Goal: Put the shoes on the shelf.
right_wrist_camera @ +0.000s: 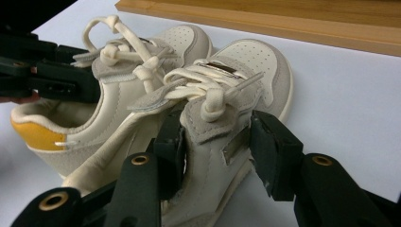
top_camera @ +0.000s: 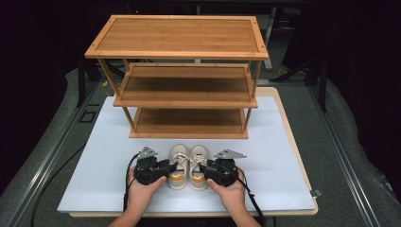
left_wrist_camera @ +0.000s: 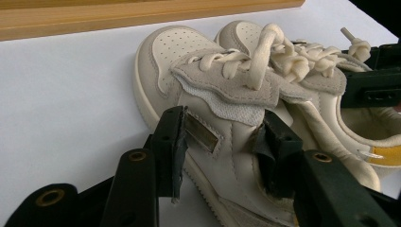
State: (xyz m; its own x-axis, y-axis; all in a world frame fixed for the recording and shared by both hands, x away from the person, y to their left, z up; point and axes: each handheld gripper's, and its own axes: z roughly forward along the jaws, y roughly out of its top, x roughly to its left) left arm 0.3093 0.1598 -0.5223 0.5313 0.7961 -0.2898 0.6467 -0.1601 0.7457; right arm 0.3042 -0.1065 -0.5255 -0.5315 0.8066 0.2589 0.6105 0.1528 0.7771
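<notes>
**Shoes gripped in front of empty rack**

Shoes are sitting side by side on the white mat [top_camera: 94, 156], toes pointing to twelve o'clock toward the bamboo shoe rack [top_camera: 177, 75]. The left gripper [top_camera: 166, 169] is clamping the left shoe [top_camera: 178, 166] across its side wall; the right gripper [top_camera: 202, 169] is straddling the right shoe [top_camera: 198, 166], jaws touching both flanks. Soft uppers may be the risk: either shoe could tilt or slip once lifted, and loose laces could snag the lowest shelf.

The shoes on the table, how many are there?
2. The left shoe and the right shoe sit side by side in front of the wooden rack, whose visible shelves hold none. The left gripper straddles one, the right gripper the other.
</notes>
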